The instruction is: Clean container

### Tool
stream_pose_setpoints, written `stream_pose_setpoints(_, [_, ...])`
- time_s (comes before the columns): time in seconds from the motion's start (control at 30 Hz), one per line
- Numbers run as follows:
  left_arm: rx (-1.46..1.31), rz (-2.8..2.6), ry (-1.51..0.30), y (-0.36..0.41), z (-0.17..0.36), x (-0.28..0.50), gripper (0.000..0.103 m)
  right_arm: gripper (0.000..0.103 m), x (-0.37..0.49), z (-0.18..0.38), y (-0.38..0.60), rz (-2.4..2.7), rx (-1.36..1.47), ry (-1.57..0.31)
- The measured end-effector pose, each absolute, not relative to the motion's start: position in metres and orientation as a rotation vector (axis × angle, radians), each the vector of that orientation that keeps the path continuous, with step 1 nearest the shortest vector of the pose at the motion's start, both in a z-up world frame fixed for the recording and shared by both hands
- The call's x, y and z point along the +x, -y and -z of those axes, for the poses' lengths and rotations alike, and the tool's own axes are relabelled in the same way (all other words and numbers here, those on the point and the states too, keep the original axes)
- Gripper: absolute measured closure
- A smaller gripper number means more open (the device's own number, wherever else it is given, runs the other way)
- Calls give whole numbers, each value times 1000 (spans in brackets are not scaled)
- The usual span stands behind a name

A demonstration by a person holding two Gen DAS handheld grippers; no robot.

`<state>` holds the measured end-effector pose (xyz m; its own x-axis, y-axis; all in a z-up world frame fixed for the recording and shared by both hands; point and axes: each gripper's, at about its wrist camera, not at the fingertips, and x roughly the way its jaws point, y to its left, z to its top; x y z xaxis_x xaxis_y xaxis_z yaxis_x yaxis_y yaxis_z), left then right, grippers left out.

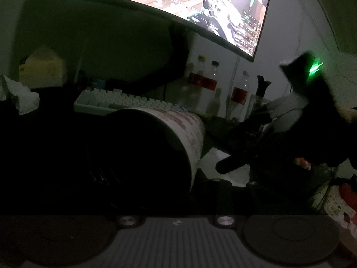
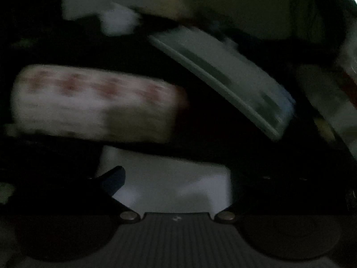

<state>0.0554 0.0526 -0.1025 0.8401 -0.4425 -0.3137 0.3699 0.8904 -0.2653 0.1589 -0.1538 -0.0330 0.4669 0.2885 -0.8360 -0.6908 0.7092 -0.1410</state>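
A dim home gaming desk, it seems: a game-lit monitor [image 1: 169,6] far above a white keyboard [image 1: 125,100], with soft-drink bottles [image 1: 208,84] to its right.

Dark desk [image 1: 214,131], keyboard [image 1: 125,100], bottles [image 1: 207,84].

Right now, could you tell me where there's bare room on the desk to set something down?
Bare desk shows only between the container and the bottles. The keyboard and bottles crowd the back; elsewhere it is too dark to tell.

One container [image 1: 189,131], one keyboard [image 1: 125,100], one monitor [image 1: 178,6], three bottles [image 1: 239,93] (red-labelled).
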Motion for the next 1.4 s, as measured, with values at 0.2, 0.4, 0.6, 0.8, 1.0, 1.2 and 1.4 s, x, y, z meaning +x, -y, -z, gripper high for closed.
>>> stream_pose_setpoints(0.2, [-208,436,-377,-53,103,56,73,100,165,33,178,-754,-342,-885])
stream_pose_setpoints(0.4, [-203,433,-376,-52,103,55,72,101,155,29,176,-747,-378,-860])
stream_pose_setpoints(0.6, [-205,434,-375,-52,103,56,72,101,152,12,184,-777,-358,-868])
stream_pose_setpoints(0.8, [-206,434,-376,-52,102,56,72,2,172,18,169,-696,-378,-924])
stream_pose_setpoints(1.0, [-214,437,-374,-53,102,56,72,28,164,36,171,-753,-334,-945])
stream_pose_setpoints(1.2, [-217,435,-372,-52,102,57,72,98,154,35,170,-769,-338,-880])
stream_pose_setpoints(1.4, [-219,434,-374,-52,102,58,71,100,145,25,173,-778,-322,-819])
